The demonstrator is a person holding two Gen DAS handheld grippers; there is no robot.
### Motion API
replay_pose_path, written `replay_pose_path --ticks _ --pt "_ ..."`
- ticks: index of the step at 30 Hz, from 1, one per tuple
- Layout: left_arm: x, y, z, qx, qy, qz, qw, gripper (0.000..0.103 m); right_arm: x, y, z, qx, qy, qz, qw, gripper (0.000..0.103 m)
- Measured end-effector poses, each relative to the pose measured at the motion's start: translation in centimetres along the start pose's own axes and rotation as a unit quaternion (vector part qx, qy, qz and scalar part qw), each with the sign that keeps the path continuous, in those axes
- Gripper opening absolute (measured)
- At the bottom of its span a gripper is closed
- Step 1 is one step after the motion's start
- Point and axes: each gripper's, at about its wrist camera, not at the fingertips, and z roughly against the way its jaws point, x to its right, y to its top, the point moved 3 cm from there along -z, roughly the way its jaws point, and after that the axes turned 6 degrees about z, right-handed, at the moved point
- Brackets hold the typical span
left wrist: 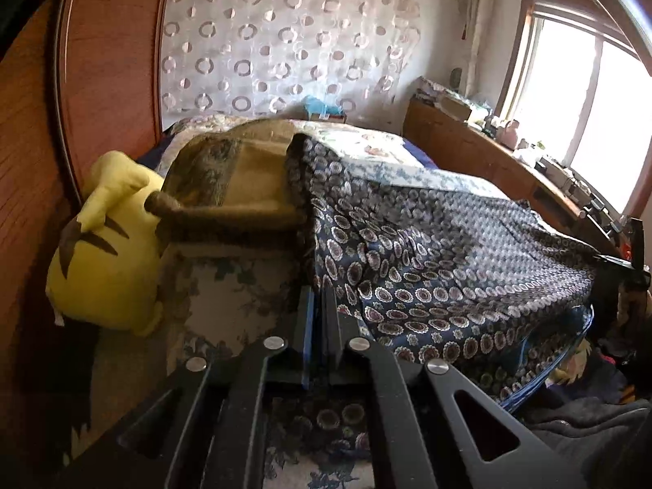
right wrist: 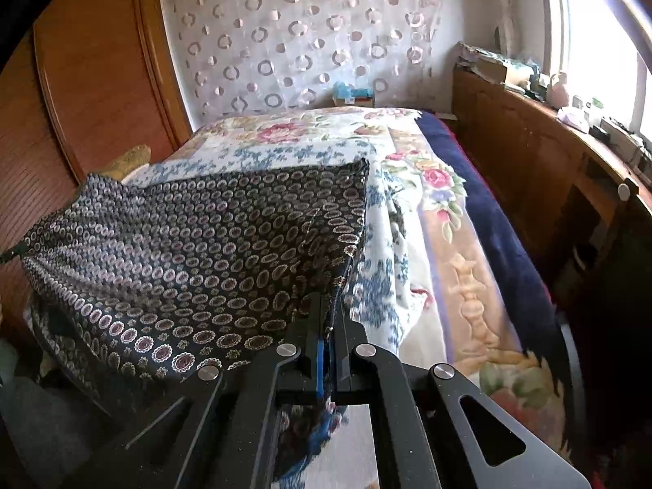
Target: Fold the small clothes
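Observation:
A dark navy garment (left wrist: 440, 252) printed with small oval medallions is stretched over the bed between my two grippers. My left gripper (left wrist: 320, 297) is shut on its left edge. In the right wrist view the same garment (right wrist: 195, 252) spreads to the left, and my right gripper (right wrist: 328, 305) is shut on its right edge. The cloth is lifted at both held edges and sags in the middle. Its far corner lies on the bed's floral cover (right wrist: 301, 138).
A yellow plush toy (left wrist: 110, 252) and an olive-brown cushion (left wrist: 240, 179) lie at the bed's left by the wooden headboard (left wrist: 110, 81). A wooden cabinet (right wrist: 529, 150) with clutter runs along the right under the window. A dotted curtain (right wrist: 301, 40) hangs behind.

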Motion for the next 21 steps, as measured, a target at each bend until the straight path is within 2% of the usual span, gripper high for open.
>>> replay_pose_path --ticks 1,2,4,5,6,7,15,21 --pt "-0.1 0.0 -0.1 -0.001 0.000 0.001 1.0000 0.002 0.4 0.5 0.0 -0.002 0.000 0.001 1.000 0.001" --pt "-0.2 0.0 -0.2 0.000 0.003 0.002 1.0000 0.007 0.4 0.7 0.0 -0.005 -0.004 0.003 1.000 0.002" --pt "0.0 0.0 -0.1 0.005 0.011 -0.001 0.9999 0.021 0.7 1.4 -0.1 -0.008 -0.020 0.008 1.000 0.015" --pt "0.1 0.1 0.0 0.010 0.011 -0.002 0.9999 0.031 0.6 1.7 -0.2 -0.006 -0.023 0.009 1.000 0.030" --pt "0.2 0.3 0.0 0.012 0.006 -0.001 0.9999 0.042 0.7 2.1 0.3 -0.003 -0.022 0.009 1.000 0.039" --pt "0.3 0.3 0.0 0.014 0.002 -0.002 0.9999 0.043 0.5 2.5 0.3 0.001 -0.023 0.010 1.000 0.042" --pt "2.0 0.9 -1.0 0.021 -0.004 -0.021 0.9996 0.068 -1.7 3.8 -1.3 0.015 -0.025 0.032 0.999 0.046" --pt "1.9 1.2 -2.6 0.019 0.019 -0.020 0.9995 0.068 -2.0 3.9 -4.9 -0.001 -0.011 0.040 0.999 0.045"
